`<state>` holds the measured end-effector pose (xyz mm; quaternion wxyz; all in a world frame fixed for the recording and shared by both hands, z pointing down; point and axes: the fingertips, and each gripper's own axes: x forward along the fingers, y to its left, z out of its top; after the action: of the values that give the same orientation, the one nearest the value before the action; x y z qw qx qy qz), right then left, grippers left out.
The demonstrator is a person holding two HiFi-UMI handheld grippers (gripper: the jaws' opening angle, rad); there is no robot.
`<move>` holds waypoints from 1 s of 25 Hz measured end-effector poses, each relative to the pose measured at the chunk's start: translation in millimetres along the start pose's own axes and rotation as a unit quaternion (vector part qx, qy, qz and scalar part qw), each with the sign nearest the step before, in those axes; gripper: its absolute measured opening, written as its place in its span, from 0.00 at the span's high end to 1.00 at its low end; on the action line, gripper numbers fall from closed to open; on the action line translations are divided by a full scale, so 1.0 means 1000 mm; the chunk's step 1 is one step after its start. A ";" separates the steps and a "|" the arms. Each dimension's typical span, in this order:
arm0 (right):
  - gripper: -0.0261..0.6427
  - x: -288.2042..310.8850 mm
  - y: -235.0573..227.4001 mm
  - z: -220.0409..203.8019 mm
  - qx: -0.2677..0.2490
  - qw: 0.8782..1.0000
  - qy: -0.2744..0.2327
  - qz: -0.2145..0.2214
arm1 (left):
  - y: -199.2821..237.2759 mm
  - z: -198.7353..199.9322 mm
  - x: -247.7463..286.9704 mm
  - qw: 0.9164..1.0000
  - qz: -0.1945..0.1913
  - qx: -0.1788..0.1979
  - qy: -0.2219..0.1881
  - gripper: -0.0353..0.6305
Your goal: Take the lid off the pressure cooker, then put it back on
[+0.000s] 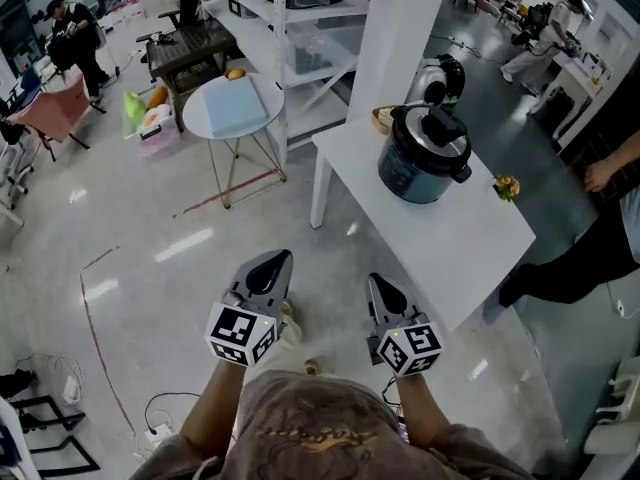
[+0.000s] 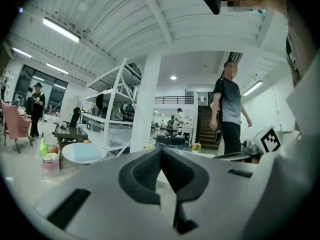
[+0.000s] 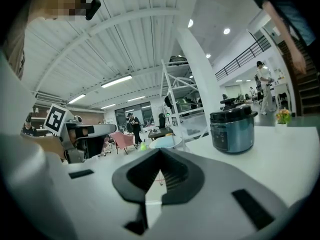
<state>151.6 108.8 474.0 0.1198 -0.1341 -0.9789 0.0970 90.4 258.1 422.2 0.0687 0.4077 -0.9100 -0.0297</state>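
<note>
left gripper [image 1: 272, 264]: jaws fully together, nothing between them; held out low over the floor [image 1: 150, 238] on the near side of the table, well apart from the cooker
right gripper [image 1: 379, 286]: jaws pressed closed, empty; just right of the left one, near the table's near corner
pressure cooker [image 1: 420, 163]: dark blue-grey body, upright on the white table [image 1: 460, 248] toward its far end; far and right of both grippers
lid [image 1: 435, 130]: still on the pot; black handle on top
table extras: flowers [image 1: 506, 187] right of the cooker, near the right edge; a second appliance [image 1: 441, 76] just beyond the cooker
pillar [image 1: 398, 38]: white, at the table's far end
round table [image 1: 192, 113]: far left; light-blue pad [image 1: 237, 106] lying on it; shelving rack [image 1: 262, 30] beyond it
person [image 1: 585, 253]: right of the table, dark trousers; only partly in frame
</note>
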 end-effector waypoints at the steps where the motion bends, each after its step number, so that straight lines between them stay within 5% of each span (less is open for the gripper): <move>1: 0.97 0.009 -0.003 0.002 0.000 1.000 0.000 0.000 | 0.007 0.000 0.007 1.000 0.000 -0.001 0.000 0.94; 25: 0.97 0.187 -0.062 0.080 -0.001 0.996 -0.024 -0.086 | 0.130 0.046 0.181 0.992 -0.126 0.005 0.009 0.94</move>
<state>-59.1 91.7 450.9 0.1043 -0.0472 -0.9895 0.0884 -131.0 209.4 409.6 0.0708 0.5197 -0.8509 -0.0298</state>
